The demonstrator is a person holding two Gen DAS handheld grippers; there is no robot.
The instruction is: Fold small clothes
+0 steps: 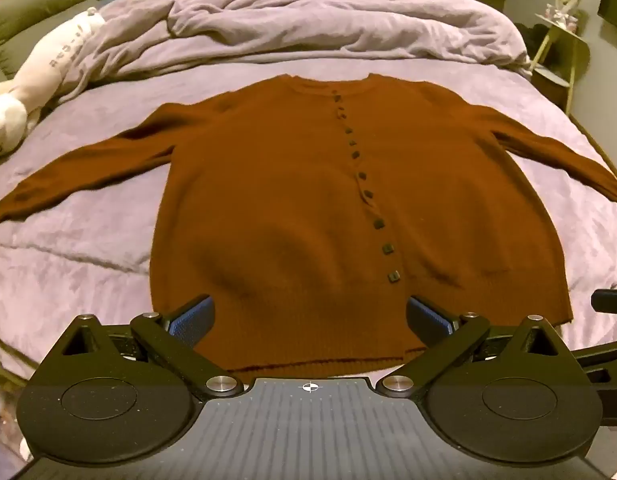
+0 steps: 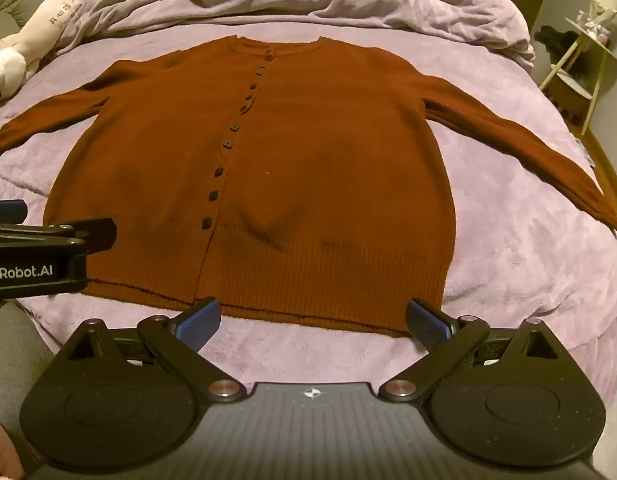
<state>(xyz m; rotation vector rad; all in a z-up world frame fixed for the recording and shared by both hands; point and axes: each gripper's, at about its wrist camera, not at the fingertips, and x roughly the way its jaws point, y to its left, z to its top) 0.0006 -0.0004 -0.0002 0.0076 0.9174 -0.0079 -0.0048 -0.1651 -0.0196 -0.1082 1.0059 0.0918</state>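
Both black two-finger grippers with blue ribbed pads hover at the near edge of the bed, the left gripper [image 1: 310, 316] and the right gripper [image 2: 313, 318] each spread wide with nothing between the fingers. Just beyond them, the rust-brown buttoned knit cardigan [image 1: 308, 200] lies flat and face up on the lilac fleece blanket [image 1: 68, 248], hem toward the near edge, collar toward the crumpled lilac duvet [image 1: 308, 20], sleeves spread toward either side. Folding appears not yet begun; the next move probably calls for pinching a sleeve or side edge and carrying it across the body.
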